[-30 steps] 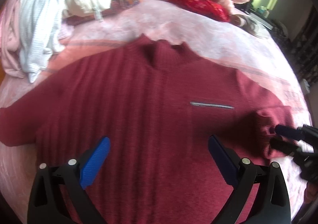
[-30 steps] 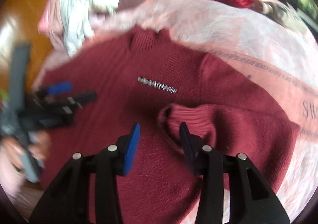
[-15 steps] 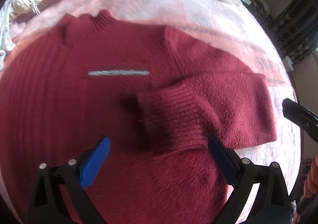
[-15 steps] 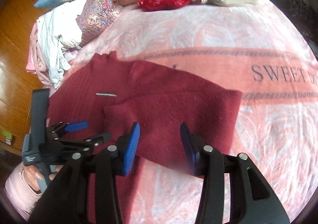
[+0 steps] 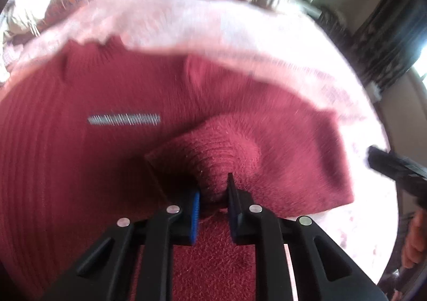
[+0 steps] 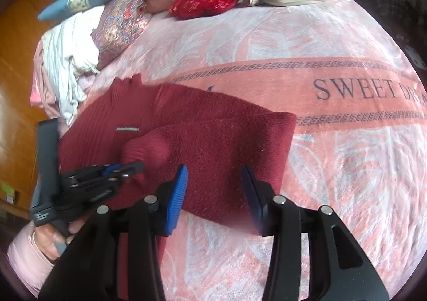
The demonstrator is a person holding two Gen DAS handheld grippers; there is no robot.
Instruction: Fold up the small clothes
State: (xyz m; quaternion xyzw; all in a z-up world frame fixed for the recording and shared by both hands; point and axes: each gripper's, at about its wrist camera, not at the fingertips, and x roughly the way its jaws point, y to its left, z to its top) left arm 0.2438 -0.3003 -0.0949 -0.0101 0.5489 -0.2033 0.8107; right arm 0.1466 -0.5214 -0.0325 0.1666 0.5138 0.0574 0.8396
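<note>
Left wrist view blurred; left gripper (image 5: 212, 191) jaws closing on sweater cuff (image 5: 213, 156)

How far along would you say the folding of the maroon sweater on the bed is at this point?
Early stage. Done: one sleeve already lies folded across the maroon sweater, spread on the pink blanket. In hand: the left gripper is closing on that sleeve's ribbed cuff; the right gripper hovers with nothing between its pads. Left: the other sleeve, out of view, and folding the body.
</note>
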